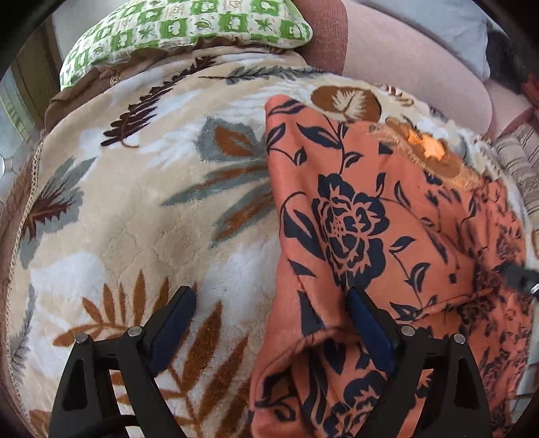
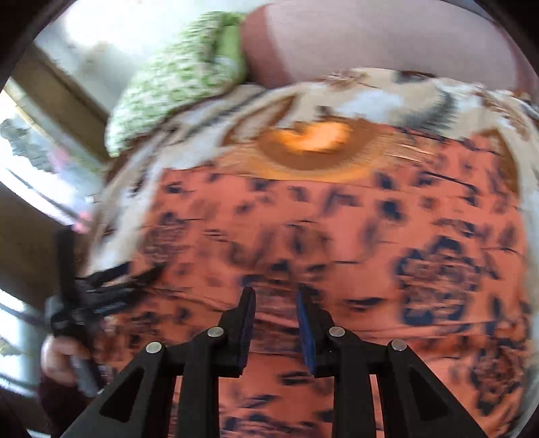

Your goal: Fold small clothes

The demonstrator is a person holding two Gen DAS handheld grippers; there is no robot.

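Note:
An orange garment point(image 1: 370, 219) with a dark blue flower print lies on a leaf-patterned blanket point(image 1: 134, 219). My left gripper point(image 1: 271, 300) is open wide over the garment's left edge; its right finger point(image 1: 367, 323) rests on the cloth and its left finger is over the blanket. The right wrist view is blurred by motion. There the garment point(image 2: 337, 236) fills the middle, and my right gripper point(image 2: 276, 303) hovers above it with its jaws a narrow gap apart and nothing between them. The left gripper point(image 2: 101, 296) shows at that view's left edge.
A green and white patterned pillow point(image 1: 188, 30) lies at the blanket's far end. A pink sofa cushion point(image 1: 404, 50) sits behind it. Striped fabric point(image 1: 518, 165) lies at the right. A window and wooden frame point(image 2: 50, 134) stand at the left.

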